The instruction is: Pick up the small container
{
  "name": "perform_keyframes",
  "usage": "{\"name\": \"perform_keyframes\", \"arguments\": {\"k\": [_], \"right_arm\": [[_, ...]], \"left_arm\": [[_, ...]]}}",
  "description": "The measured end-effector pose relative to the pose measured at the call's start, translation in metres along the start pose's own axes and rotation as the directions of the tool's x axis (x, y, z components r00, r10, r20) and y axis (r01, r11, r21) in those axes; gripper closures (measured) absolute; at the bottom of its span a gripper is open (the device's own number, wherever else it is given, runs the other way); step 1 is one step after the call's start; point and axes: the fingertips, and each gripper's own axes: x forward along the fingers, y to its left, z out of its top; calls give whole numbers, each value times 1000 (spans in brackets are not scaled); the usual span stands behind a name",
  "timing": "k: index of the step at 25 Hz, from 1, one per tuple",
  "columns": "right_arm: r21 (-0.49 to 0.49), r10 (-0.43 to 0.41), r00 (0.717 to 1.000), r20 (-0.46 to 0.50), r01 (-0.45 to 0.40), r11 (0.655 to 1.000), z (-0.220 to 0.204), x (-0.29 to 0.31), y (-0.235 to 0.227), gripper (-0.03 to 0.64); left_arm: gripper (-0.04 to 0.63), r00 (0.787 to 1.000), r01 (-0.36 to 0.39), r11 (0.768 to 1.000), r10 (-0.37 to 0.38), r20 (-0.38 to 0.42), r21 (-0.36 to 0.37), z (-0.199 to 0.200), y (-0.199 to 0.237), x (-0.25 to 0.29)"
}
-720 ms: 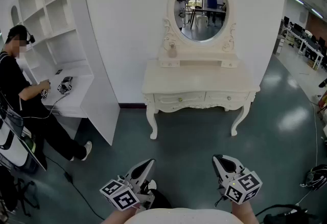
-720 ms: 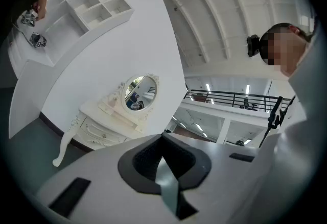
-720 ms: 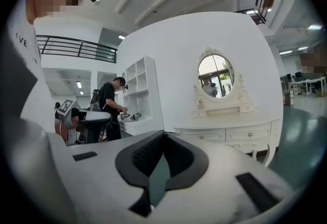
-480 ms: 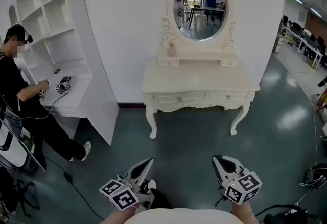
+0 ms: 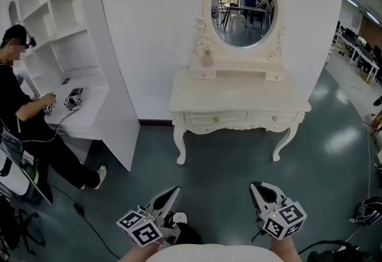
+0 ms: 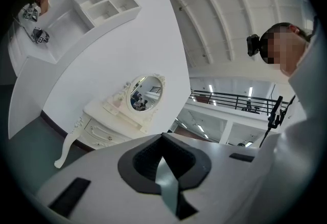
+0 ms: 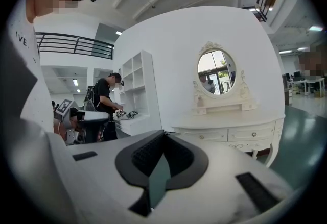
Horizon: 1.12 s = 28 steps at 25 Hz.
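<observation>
Pale small container (image 5: 206,55) stands well beyond closed, empty left gripper (image 5: 172,191) and right gripper (image 5: 256,187)

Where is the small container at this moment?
In the head view the small container stands on the raised shelf of the dressing table, at the left foot of the oval mirror.
</observation>
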Motion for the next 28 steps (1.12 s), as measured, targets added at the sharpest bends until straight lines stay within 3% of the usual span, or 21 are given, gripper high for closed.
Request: {"name": "perform_keyframes", "arguments": {"k": [8, 18, 23, 28], "right_arm": [[85, -80, 994, 69, 74, 994, 51, 76, -30, 611], [80, -143, 984, 108, 135, 988, 106, 175, -38, 611], [97, -143, 987, 76, 135, 986, 109, 217, -27, 611], [120, -142, 990, 3, 141, 983, 80, 248, -17, 611]], "left_arm": [[595, 998, 64, 998, -64, -4, 11, 67, 52, 56], [595, 989, 145, 988, -146, 7, 53, 163, 122, 108], [595, 989, 147, 989, -147, -33, 8, 176, 158, 110], [595, 989, 100, 995, -101, -104, -16, 167, 199, 106]]}}
